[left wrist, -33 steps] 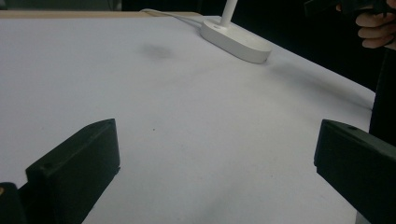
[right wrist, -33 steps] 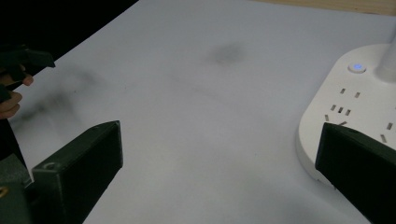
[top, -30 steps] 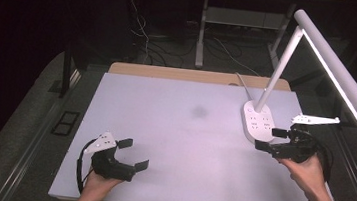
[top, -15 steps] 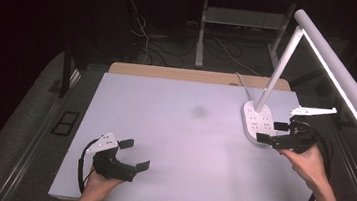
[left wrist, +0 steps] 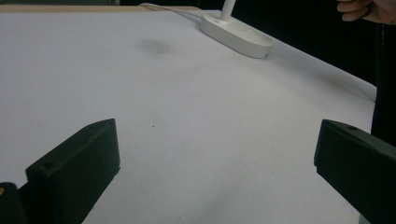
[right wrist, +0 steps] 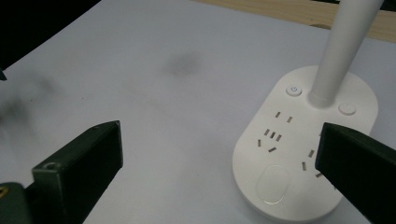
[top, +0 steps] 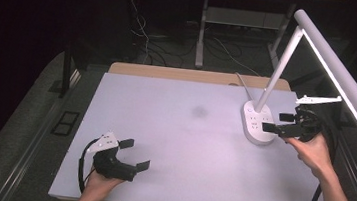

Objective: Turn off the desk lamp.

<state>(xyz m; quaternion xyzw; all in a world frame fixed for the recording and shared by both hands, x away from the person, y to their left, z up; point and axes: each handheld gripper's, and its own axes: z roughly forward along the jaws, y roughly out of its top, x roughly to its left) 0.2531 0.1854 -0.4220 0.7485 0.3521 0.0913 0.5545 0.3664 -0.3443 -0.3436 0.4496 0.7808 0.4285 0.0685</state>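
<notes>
A white desk lamp stands at the table's right side, its oval base (top: 257,124) carrying sockets and buttons, its post (top: 281,66) leaning up to a long lit head (top: 341,67). My right gripper (top: 276,122) hovers open just right of the base, jaws pointing at it; in the right gripper view the base (right wrist: 306,144) lies between and beyond the jaws, power button (right wrist: 293,90) at its far end. My left gripper (top: 134,153) rests open near the table's front left, nothing between its jaws. The left gripper view has the lamp base (left wrist: 236,36) far off.
The white tabletop (top: 178,130) has a faint dark smudge (top: 199,111) near its middle. The lamp's cord (top: 242,85) runs off the back edge over a wooden strip (top: 194,75). Dark floor, cables and table legs lie behind.
My right gripper has moved up and away from the front edge, closing in on the lamp base. The left gripper has stayed put.
</notes>
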